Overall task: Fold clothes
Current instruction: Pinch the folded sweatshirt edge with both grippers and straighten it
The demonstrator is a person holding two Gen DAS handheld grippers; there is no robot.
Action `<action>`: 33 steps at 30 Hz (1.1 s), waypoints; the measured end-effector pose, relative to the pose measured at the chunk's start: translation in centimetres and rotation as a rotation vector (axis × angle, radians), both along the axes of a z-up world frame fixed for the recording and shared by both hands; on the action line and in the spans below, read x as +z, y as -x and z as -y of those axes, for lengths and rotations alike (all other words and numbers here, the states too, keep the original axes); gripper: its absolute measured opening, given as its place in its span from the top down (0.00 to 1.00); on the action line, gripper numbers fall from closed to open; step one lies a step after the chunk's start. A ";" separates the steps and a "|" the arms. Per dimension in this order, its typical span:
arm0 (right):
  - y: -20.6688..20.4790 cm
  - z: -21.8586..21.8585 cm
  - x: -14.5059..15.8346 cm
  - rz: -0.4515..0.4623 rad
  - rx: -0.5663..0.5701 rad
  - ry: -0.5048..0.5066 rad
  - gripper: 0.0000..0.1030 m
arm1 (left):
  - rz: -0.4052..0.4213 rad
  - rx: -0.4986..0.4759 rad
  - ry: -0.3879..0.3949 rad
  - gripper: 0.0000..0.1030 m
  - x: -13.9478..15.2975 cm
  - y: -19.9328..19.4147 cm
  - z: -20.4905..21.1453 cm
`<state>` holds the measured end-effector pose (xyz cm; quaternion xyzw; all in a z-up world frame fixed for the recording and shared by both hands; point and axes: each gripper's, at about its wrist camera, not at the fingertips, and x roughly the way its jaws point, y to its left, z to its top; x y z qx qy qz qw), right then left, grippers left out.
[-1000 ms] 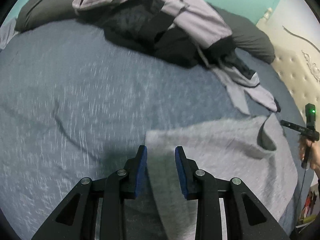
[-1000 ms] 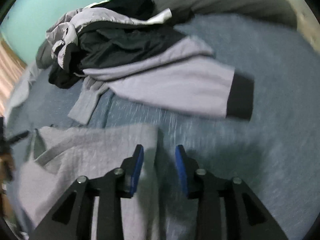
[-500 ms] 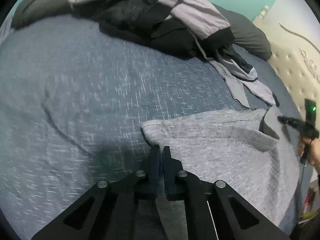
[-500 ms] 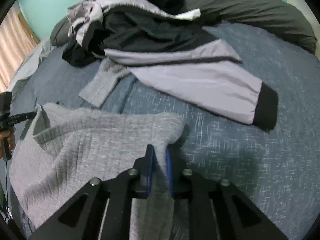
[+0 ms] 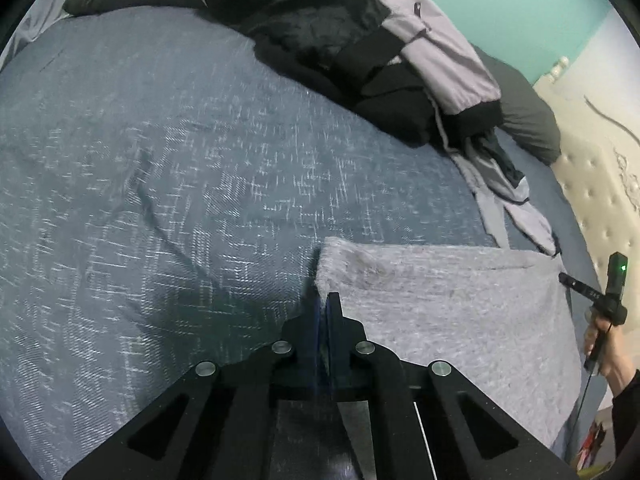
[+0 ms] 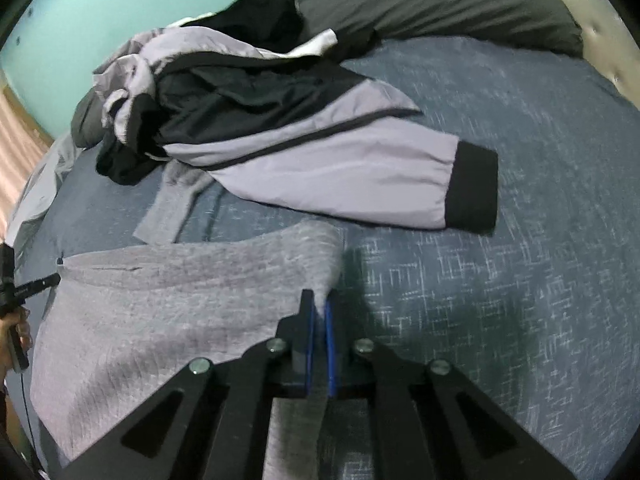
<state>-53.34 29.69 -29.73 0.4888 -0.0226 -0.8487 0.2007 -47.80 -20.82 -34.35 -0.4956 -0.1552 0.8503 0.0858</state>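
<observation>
Grey knitted garment (image 5: 448, 312), ribbed in texture, lies spread flat on the near part of a blue-grey woven bedspread (image 5: 160, 168), and each of its two far corners is pinched by a gripper. The left gripper (image 5: 325, 300), black with blue pads, is clamped tight on the garment's left far corner; its jaws have just closed, and a tuft of the grey knit stands up just beyond the tips. The right gripper (image 6: 319, 300), of the same build, has likewise just been closing and now nips the right far corner, where the cloth rises into a small peak between the pads and a strip of it runs down between the fingers toward the camera. Between the two corners the far hem is drawn fairly straight across the bed.

In the left wrist view, the person's right hand (image 5: 604, 344) shows at the right edge, wrapped round a black handle with a green light. In the right wrist view, the person's left hand (image 6: 14, 336) shows at the left edge on its own handle.

Farther up the bed sits a loose heap of lilac and black jackets (image 6: 248, 112), one lilac sleeve with a black cuff (image 6: 472, 188) stretched out to the right, near the garment's hem but not on it. Dark grey pillows (image 6: 440, 4) lie behind the heap against a turquoise wall (image 5: 500, 8). A cream tufted headboard (image 5: 596, 184) stands at the right.
</observation>
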 end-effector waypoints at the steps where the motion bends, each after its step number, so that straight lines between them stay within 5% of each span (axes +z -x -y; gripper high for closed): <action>1: 0.0 -0.1 -0.3 0.012 0.007 -0.005 0.95 | 0.004 -0.007 0.006 0.94 -0.1 0.0 -0.3; 3: 0.0 0.4 -0.5 0.005 0.024 -0.025 0.93 | -0.008 -0.006 0.010 0.93 0.4 -0.1 -0.5; 10: -0.7 0.5 1.7 -0.098 0.075 -0.011 0.59 | -0.048 -0.074 0.119 0.75 2.7 -0.8 -1.0; 19: 0.5 4.6 0.1 -0.068 0.171 -0.209 0.57 | -0.034 -0.128 0.180 0.75 1.0 1.3 -2.6; 21: 0.4 5.1 -0.1 -0.088 0.195 -0.238 0.62 | -0.042 -0.135 0.183 0.87 0.8 1.4 -2.8; 22: 0.6 5.2 -0.2 -0.093 0.199 -0.252 0.83 | -0.045 -0.138 0.183 0.93 0.8 1.5 -2.8; 23: 0.7 5.2 -0.3 -0.100 0.189 -0.266 0.93 | -0.049 -0.132 0.172 0.94 0.8 1.4 -2.7; 27: 1.3 4.0 0.4 -0.125 0.114 -0.218 0.97 | -0.079 -0.097 0.130 0.95 1.5 1.1 -1.9; 33: 2.4 0.7 1.0 -0.123 -0.041 -0.098 0.97 | -0.084 0.031 -0.065 0.95 1.6 1.1 1.7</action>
